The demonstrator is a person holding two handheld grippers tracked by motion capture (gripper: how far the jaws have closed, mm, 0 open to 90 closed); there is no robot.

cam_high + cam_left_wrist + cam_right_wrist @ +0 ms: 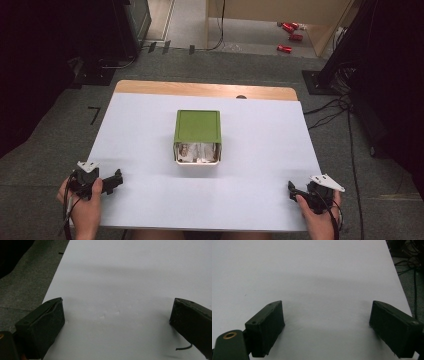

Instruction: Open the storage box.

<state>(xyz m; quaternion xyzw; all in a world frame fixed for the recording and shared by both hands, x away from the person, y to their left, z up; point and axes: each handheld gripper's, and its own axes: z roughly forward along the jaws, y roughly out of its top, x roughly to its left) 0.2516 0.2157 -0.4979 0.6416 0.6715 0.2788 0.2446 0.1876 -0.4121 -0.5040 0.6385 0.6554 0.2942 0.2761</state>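
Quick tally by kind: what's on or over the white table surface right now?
Green-lidded box: 1
Hand-held tongs: 2 (left tongs, right tongs), both open
Total: 3

A box with a flat green lid [197,125] stands upright near the middle of the white table surface [260,150], slightly left of centre. Seen from above, the lid is square with rounded corners and sits closed on a pale, cream-coloured body [197,160]. The near wall is translucent or glossy; brownish and white contents or reflections show there, too blurred to identify. Nothing touches the box.
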